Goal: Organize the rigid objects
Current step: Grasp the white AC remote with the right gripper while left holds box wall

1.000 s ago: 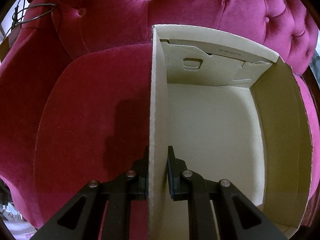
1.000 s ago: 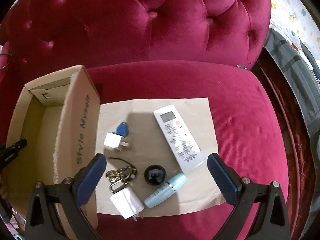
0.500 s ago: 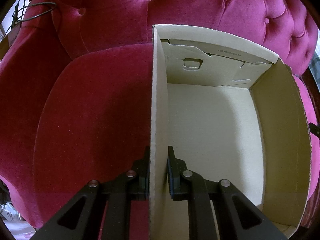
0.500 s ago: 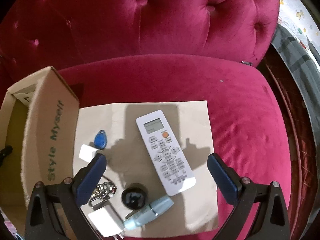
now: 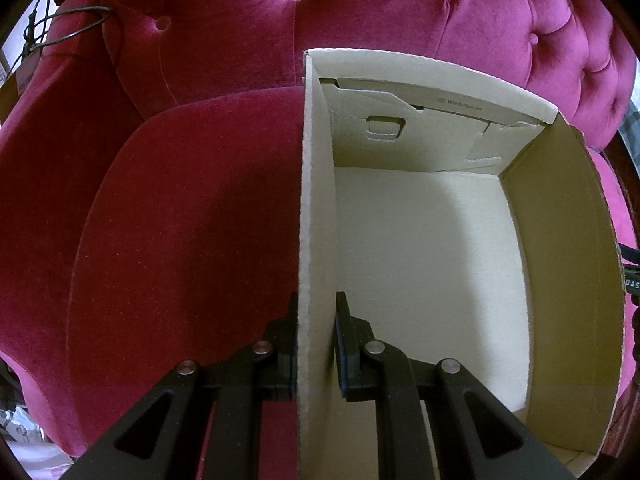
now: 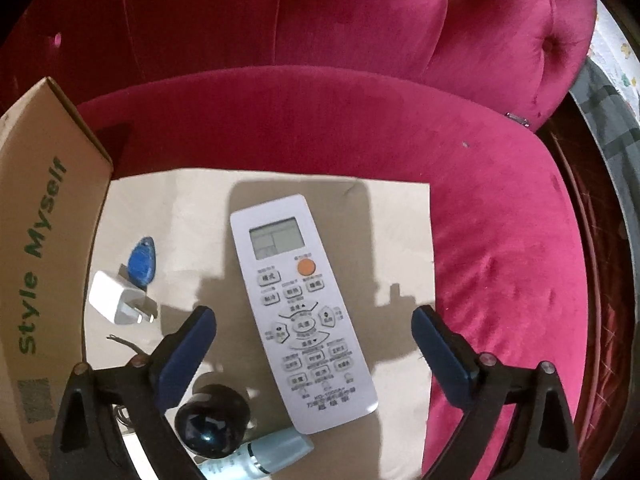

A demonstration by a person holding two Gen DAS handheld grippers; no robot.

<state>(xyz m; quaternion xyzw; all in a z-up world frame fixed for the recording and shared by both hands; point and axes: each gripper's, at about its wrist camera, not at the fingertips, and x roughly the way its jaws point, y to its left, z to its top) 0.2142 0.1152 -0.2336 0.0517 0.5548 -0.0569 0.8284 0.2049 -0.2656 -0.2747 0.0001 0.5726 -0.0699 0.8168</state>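
Note:
My left gripper point(image 5: 317, 320) is shut on the left wall of an open cardboard box point(image 5: 316, 200), one finger outside and one inside; the box interior is bare. My right gripper point(image 6: 313, 330) is open and low over a white remote control point(image 6: 298, 304), which lies between its fingers on a sheet of brown paper point(image 6: 400, 240). Beside the remote lie a blue key fob point(image 6: 141, 267), a white charger plug point(image 6: 118, 300), a black round object point(image 6: 212, 420) and a pale blue tube point(image 6: 264, 454). The box's printed side point(image 6: 40, 260) stands at the left.
Everything sits on a pink tufted velvet sofa point(image 6: 500, 240). A wire loop point(image 5: 68, 26) hangs at the sofa's upper left. A keyring wire point(image 6: 120, 340) pokes out near the right gripper's left finger. Grey fabric point(image 6: 612, 120) lies past the sofa's right edge.
My right gripper has moved down and forward toward the remote, which now sits between its open fingers. The left gripper and box have not moved.

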